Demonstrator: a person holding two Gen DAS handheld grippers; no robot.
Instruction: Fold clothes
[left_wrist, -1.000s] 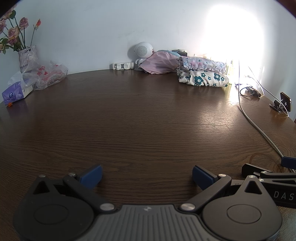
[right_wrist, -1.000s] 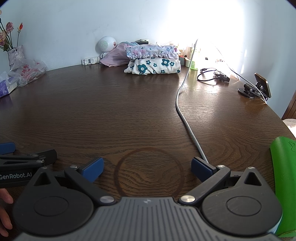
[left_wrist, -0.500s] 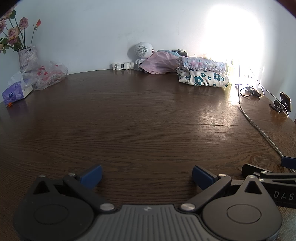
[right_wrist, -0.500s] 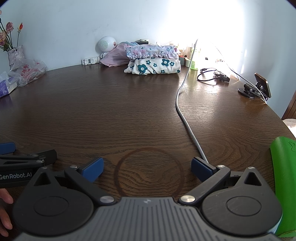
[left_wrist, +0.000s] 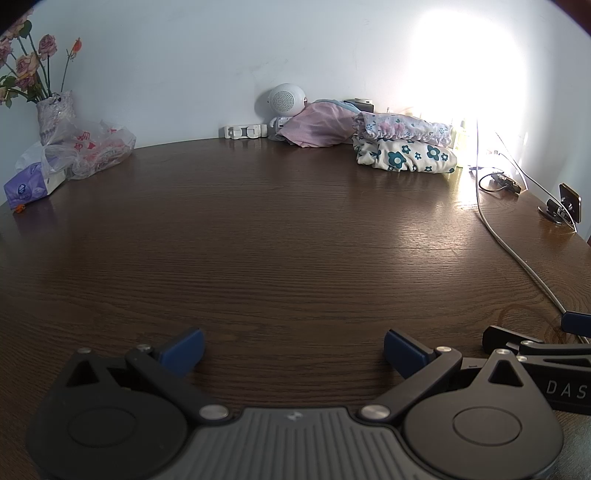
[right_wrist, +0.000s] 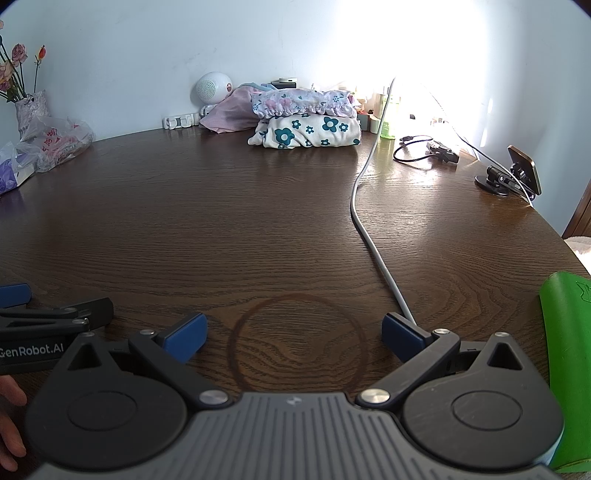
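Dark brown wooden worktop (left_wrist: 295, 229), grained with a soft sheen; folded floral cotton-look cloth clothes (right_wrist: 306, 127) lie matt; crinkly clear plastic bag (left_wrist: 92, 151) gleams; matt black plastic tool (right_wrist: 291, 336).

This looks like a lived-in home room: a dark wooden table (left_wrist: 280, 236) against a plain wall carries a vase of roses (left_wrist: 55, 114), a tissue pack (left_wrist: 31, 184), folded floral clothes (right_wrist: 306, 123), a phone stand (right_wrist: 511, 177), and what may be toiletry bottles (right_wrist: 386, 118) lost in window glare.
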